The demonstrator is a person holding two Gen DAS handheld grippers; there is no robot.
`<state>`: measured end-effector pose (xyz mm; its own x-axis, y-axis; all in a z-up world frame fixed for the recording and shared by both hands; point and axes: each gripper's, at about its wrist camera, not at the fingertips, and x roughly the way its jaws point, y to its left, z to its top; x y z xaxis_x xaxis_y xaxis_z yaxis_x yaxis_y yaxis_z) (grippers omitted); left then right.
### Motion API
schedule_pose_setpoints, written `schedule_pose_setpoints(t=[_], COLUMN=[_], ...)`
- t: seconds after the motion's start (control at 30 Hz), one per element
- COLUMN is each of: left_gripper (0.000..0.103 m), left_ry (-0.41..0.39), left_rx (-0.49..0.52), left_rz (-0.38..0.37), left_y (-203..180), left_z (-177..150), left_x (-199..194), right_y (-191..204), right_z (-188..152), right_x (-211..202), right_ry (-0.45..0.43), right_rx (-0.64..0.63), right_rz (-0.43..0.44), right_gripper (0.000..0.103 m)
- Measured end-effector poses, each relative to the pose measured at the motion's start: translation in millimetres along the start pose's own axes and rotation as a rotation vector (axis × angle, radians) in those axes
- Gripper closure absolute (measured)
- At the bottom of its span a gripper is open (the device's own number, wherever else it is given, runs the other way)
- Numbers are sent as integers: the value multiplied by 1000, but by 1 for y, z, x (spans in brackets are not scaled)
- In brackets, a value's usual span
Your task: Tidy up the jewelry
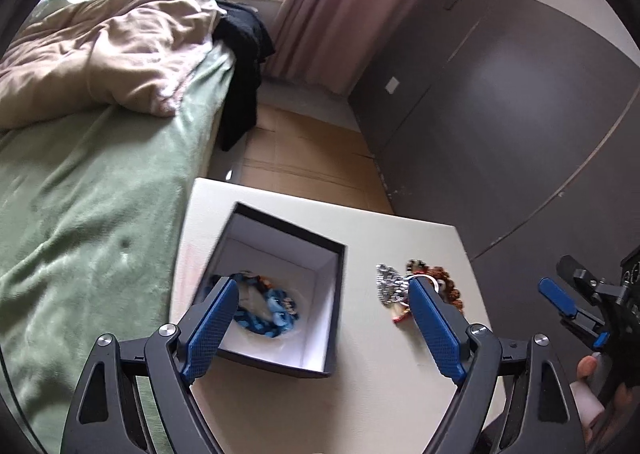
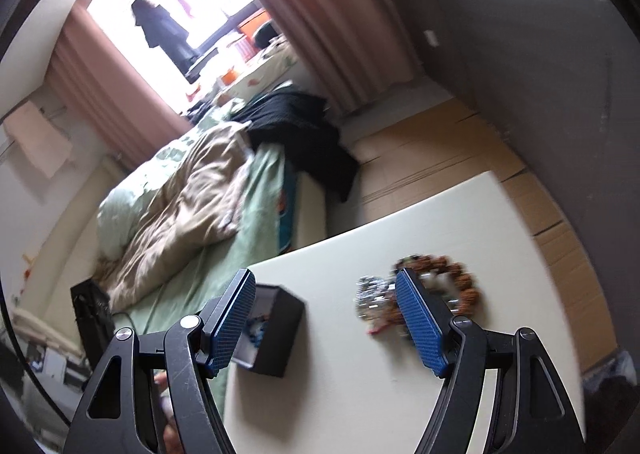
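**One bracelet boxed, a small heap of jewelry left on the surface**

A bed with a green sheet and beige quilt [image 1: 100, 102] runs along one side of the cream rectangular surface [image 1: 380, 374]. On the surface stands one open black cardboard box with a white lining [image 1: 320, 294], and in it lies one blue braided fabric bracelet [image 1: 268, 306], soft and light, coiled flat on the box floor.

Just beside the box, apart from it, lies the remaining heap: one silver sparkly piece [image 2: 372, 296], one brown wooden bead bracelet [image 2: 460, 286], and a small red-and-white item, too blurred to name. They overlap, so a lift may drag a neighbour along. The bead loop looks stiff enough to pinch across its ring; the silver piece looks limp and slippery, best taken at its bunched middle.

The left tool [image 1: 320, 302] hovers over the box with its blue pads spread wide, holding nothing. The right tool [image 2: 326, 306], also spread wide and empty, points at the surface between box and heap, one pad in front of the beads. A hand [image 1: 600, 394] grips its handle.
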<state>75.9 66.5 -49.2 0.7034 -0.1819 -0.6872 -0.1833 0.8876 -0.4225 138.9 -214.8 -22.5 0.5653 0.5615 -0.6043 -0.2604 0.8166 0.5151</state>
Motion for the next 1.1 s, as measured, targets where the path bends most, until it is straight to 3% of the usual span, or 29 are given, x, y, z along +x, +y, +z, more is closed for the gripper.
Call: schedule_pose_setpoints(t=[0.2, 0.37, 0.57, 0.77, 0.87, 1.1], left_gripper=[16, 19, 22, 35, 50, 62], left_ry=[-6, 12, 26, 91, 122, 156], left_rx=[47, 115, 170, 214, 243, 292], left_rz=[-30, -59, -88, -93, -89, -108], left_y=[-22, -46, -69, -92, -107, -127], left_z=[-6, -12, -12, -8, -5, -15], left_x=[4, 13, 23, 45, 60, 95], right_y=[-30, -45, -65, -82, -93, -110], right_z=[-8, -5, -5, -4, -4, -5], right_x=[-15, -17, -3, 7, 6, 11], right_ry=[-11, -8, 58, 108, 120, 155], right_rx=[85, 123, 193, 240, 282, 333], right_rz=[-111, -144, -140, -165, -170, -212], right_gripper=[30, 30, 30, 30, 30, 30])
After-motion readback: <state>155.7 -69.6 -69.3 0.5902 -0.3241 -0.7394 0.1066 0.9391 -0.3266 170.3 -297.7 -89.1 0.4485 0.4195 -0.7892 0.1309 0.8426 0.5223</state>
